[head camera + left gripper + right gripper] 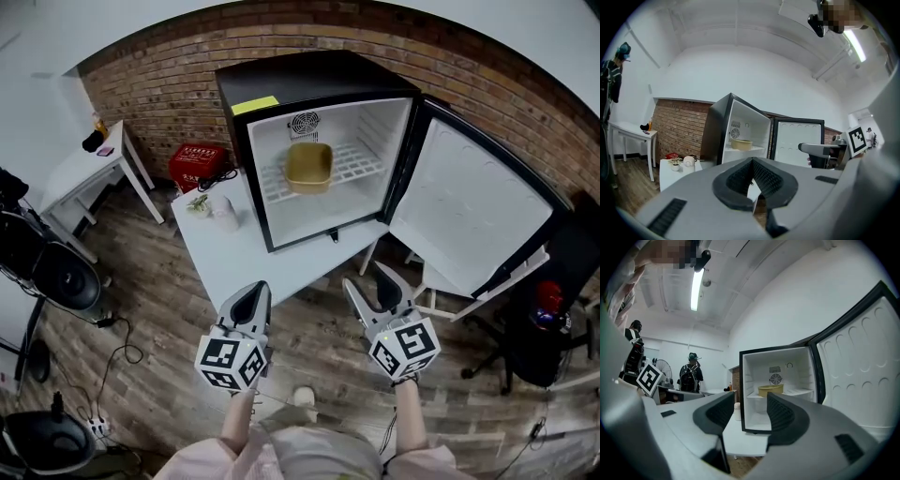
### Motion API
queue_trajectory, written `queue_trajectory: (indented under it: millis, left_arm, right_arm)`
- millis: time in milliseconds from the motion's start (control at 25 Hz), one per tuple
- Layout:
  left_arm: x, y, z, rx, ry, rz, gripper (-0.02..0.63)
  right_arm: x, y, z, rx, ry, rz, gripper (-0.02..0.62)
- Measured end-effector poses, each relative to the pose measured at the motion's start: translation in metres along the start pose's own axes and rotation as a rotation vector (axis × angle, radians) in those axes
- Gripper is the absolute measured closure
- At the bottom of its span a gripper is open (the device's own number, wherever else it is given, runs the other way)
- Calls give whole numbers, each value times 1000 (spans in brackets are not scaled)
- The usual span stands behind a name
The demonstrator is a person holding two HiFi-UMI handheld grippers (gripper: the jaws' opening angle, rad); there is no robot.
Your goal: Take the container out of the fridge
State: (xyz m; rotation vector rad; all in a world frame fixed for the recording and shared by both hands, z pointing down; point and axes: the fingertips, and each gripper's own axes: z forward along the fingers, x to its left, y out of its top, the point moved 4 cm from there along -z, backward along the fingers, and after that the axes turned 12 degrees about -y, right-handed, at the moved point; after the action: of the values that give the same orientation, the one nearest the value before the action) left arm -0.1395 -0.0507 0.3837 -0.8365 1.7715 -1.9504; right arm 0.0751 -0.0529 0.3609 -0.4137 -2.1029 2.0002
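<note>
Head view: we find the container (pixel 308 165) on the open fridge's (pixel 281 80) shelf, left gripper (pixel 257 287) closed, right gripper (pixel 366 277) spread and empty; we judge a reach-in comes next.

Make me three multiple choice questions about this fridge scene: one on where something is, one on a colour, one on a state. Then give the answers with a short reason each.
1. Where at the fridge is the container?
A. on top of it
B. on the wire shelf inside
C. in the door's rack

2. What colour is the box beside the fridge?
A. blue
B. green
C. red

3. How does the fridge door stand?
A. swung wide open
B. fully shut
C. taken off and lying flat

Answers:
1 B, since the head view shows the container sitting on the white wire shelf.
2 C, since the box by the brick wall is plainly red.
3 A, since the door's white inner side faces out and the inside of the fridge is in full view.
</note>
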Motion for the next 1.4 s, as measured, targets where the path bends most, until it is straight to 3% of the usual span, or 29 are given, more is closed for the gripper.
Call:
queue_trajectory:
  millis: [760, 1080, 1400]
  left_arm:
    - [34, -15, 50, 30, -56, -53, 615]
    - [60, -12, 88, 44, -33, -60, 615]
    - [79, -8, 136, 54, -31, -65, 615]
  right_arm:
    - [-14, -17, 53, 58, -25, -34, 391]
    - [-35, -7, 111, 34, 26, -12, 391]
    - [-51, 7, 172, 29, 135, -132, 391]
